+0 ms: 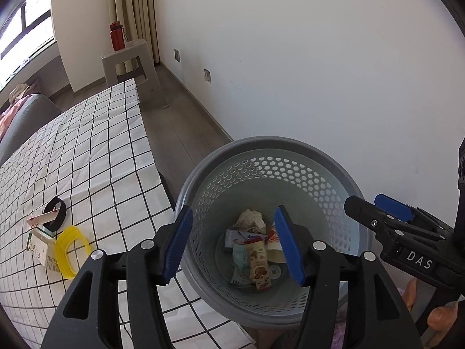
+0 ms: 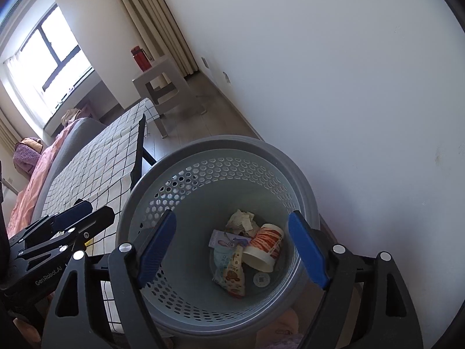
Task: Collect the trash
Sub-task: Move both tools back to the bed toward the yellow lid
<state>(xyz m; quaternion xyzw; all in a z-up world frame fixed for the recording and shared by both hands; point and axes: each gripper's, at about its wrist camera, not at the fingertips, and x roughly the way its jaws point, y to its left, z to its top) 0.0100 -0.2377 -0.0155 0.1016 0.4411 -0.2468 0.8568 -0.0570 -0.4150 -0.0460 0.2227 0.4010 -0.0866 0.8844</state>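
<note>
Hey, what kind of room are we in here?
Probably a living room or bedroom in a home. A gray couch with pink bedding sits by the window, long curtains hang nearby, and a wastebasket stands beside a table with a checked cloth.

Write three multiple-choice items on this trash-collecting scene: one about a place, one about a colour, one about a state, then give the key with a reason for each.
1. Where does the paper cup lie?
A. In the waste basket
B. On the checked tablecloth
C. On the stool

2. What colour is the ring on the checked tablecloth?
A. Green
B. Yellow
C. Red

3. How do both grippers stand?
A. Shut on wrappers
B. One open, one shut
C. Open and empty

Key: 1 A, the cup rests on its side among wrappers at the basket's bottom. 2 B, it shows yellow beside the black tape roll. 3 C, the left gripper and right gripper show wide gaps with nothing between the fingers.
</note>
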